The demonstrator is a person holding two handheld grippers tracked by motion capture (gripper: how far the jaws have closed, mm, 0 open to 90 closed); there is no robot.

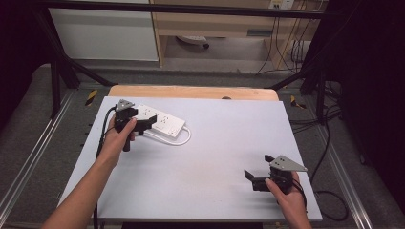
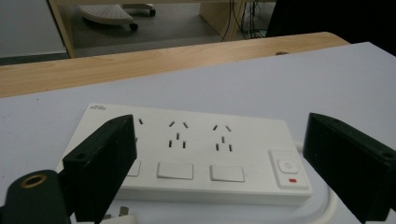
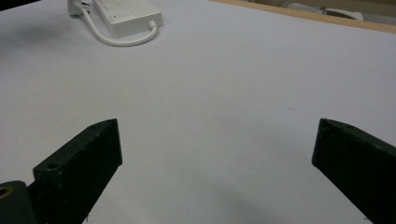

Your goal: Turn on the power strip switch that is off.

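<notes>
A white power strip (image 1: 165,122) lies at the far left of the table, its white cable (image 1: 184,138) looped along its near side. In the left gripper view the power strip (image 2: 196,154) shows three socket sets, a row of switches and a main button with a red mark. My left gripper (image 1: 145,123) hovers just in front of the strip, open, its jaws spread about as wide as the strip (image 2: 219,140); a white plug (image 2: 119,215) peeks out below. My right gripper (image 1: 258,167) stands open over bare table at the near right, with nothing between its jaws (image 3: 215,140); strip (image 3: 126,16) far off.
The table is covered by a pale sheet (image 1: 215,143) with a wooden edge (image 1: 191,91) at the far side. Black frame bars (image 1: 62,67) stand around the table. Cables (image 1: 329,143) lie on the floor at the right.
</notes>
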